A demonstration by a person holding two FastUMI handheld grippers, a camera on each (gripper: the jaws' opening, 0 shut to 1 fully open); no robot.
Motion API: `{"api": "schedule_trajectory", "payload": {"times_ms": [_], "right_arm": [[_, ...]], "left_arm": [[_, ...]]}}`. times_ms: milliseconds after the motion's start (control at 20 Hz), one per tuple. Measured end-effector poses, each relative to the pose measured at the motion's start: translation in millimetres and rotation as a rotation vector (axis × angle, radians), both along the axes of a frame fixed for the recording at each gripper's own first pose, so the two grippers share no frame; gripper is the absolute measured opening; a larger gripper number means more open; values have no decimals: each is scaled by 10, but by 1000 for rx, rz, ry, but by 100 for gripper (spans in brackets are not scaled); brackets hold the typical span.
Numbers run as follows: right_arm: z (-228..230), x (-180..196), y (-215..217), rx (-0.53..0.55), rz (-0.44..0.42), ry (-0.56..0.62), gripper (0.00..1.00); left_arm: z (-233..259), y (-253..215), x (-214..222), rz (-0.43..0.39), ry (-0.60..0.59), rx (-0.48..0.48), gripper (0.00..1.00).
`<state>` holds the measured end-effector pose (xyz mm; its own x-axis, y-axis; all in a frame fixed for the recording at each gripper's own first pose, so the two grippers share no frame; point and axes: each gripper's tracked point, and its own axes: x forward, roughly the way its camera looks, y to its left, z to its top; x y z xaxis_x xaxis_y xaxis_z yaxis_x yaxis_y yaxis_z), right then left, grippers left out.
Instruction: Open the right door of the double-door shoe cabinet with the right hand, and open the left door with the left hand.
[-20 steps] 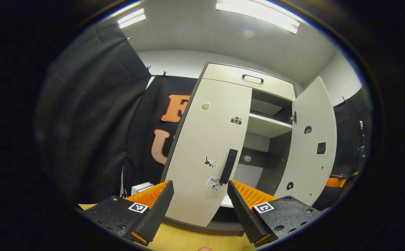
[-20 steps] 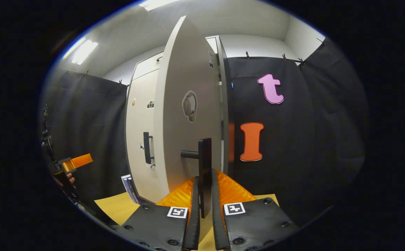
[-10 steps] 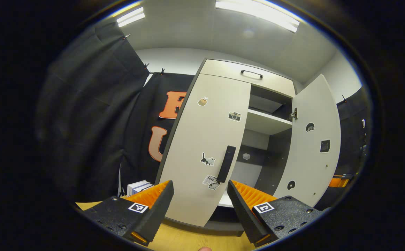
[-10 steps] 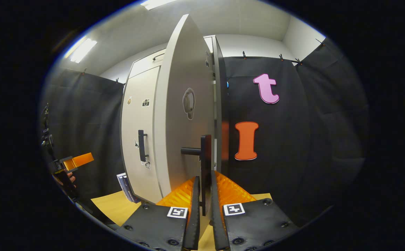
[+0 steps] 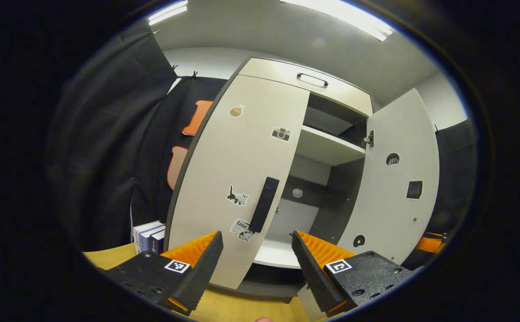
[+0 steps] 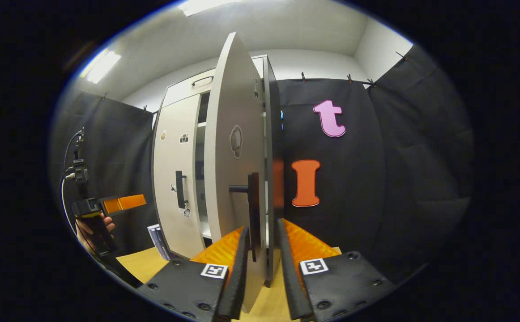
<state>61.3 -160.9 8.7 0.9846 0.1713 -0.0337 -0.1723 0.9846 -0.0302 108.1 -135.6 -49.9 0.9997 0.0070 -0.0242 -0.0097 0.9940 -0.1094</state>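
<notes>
The shoe cabinet's left door (image 5: pixel 237 165) is closed, with stickers and a black vertical handle (image 5: pixel 264 204). My left gripper (image 5: pixel 255 237) is open just short of and below that handle, touching nothing. The right door (image 5: pixel 396 179) stands swung wide, showing the shelves (image 5: pixel 327 150). In the right gripper view that door (image 6: pixel 231 147) is nearly edge-on. Its black handle (image 6: pixel 253 210) sits between the spread fingers of my right gripper (image 6: pixel 262 230), and neither finger presses on it. Farther left, a hand (image 6: pixel 91 228) holds the left gripper (image 6: pixel 123 203).
A top drawer (image 5: pixel 311 82) with a thin handle caps the cabinet. Several books (image 5: pixel 149 235) stand left of the cabinet on the wooden floor (image 5: pixel 228 308). Black cloth walls close in on both sides. The right gripper's finger (image 5: pixel 428 243) pokes out by the open door's lower edge.
The right gripper's fingers have spread and let go of the right door's handle, and the door has swung wider. The left gripper has moved closer to the left door's handle.
</notes>
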Motion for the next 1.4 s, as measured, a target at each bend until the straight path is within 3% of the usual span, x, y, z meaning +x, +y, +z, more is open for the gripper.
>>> {"api": "schedule_trajectory", "payload": {"times_ms": [100, 250, 350, 400, 450, 500, 600, 650, 700, 750, 800, 850, 900, 950, 1000, 1400], "right_arm": [[-69, -70, 11, 1, -38, 4, 63], [-86, -176, 44, 30, -97, 0, 93], [-127, -244, 149, 53, -110, 11, 93], [-154, -284, 184, 59, -119, 14, 100], [-157, -319, 211, 59, -128, 8, 93], [-144, -360, 238, 54, -133, -5, 100], [-103, -450, 294, 47, -146, -27, 100], [-95, -524, 316, 44, -146, -31, 93], [-90, -578, 338, 39, -150, -36, 100], [-63, -618, 338, 29, -159, -44, 93], [-51, -656, 322, 18, -173, -53, 93], [-26, -680, 289, 9, -189, -61, 100], [-11, -713, 256, 4, -206, -66, 100], [-2, -745, 238, 4, -216, -68, 92], [0, -759, 216, 5, -227, -71, 100], [-88, -718, -4, 25, -279, -35, 100]], "left_arm": [[-18, -31, 136, -27, 2, 45, 95], [103, -92, 410, -84, -19, 96, 95], [137, -99, 609, -111, -18, 114, 92], [116, -78, 711, -115, -8, 124, 95], [104, -72, 808, -120, -2, 132, 95], [101, -94, 897, -130, -1, 139, 95], [138, -110, 1136, -127, -16, 175, 95], [147, -88, 1268, -110, -27, 200, 94], [129, -75, 1379, -96, -27, 227, 95], [104, -73, 1486, -94, -24, 248, 91], [82, -84, 1566, -93, -22, 258, 94], [69, -83, 1633, -92, -20, 258, 94], [46, -88, 1679, -94, -15, 255, 95], [14, -89, 1724, -95, -7, 252, 94], [-28, -82, 1742, -94, 1, 251, 94], [-144, 73, 1928, -48, 28, 276, 96]]}}
